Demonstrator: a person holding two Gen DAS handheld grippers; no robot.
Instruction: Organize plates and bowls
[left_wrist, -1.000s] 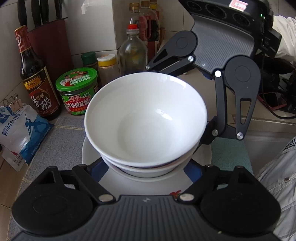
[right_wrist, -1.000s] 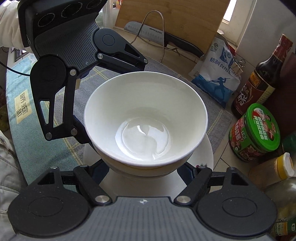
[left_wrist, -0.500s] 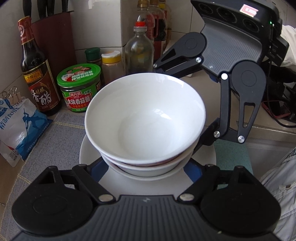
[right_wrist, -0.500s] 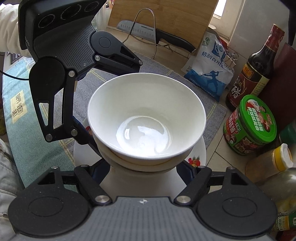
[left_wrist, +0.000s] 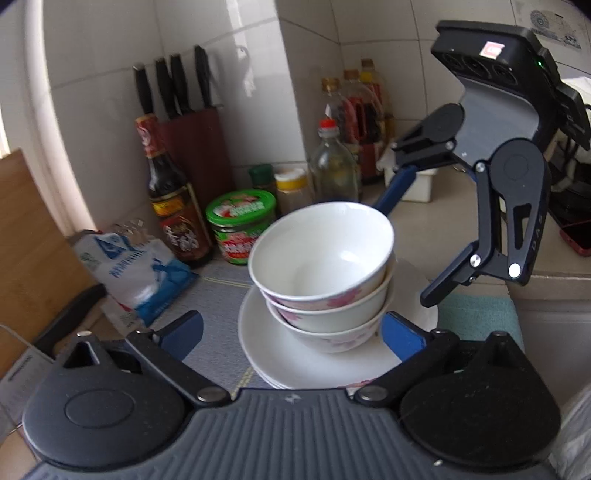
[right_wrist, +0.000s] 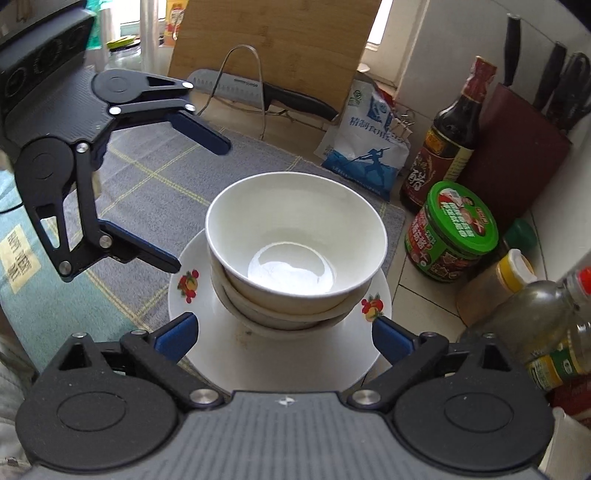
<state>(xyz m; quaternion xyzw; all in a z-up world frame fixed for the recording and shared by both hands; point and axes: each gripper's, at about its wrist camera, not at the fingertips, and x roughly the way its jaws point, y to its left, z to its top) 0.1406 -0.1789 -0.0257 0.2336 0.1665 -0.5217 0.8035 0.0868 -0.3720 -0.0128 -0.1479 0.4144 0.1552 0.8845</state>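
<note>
Both tools' jaws are opening, empty; three white floral bowls (left_wrist: 321, 269) stacked on plates (right_wrist: 280, 354).

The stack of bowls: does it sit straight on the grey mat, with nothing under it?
No, the bowls stand nested on a white plate with fruit prints on its rim, and that plate lies on the grey mat.

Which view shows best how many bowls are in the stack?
The left wrist view: it sees the bowls from the side, three flower-patterned walls nested on the plates. The right wrist view looks down into the top bowl; the lower rims show only as thin edges.
</note>
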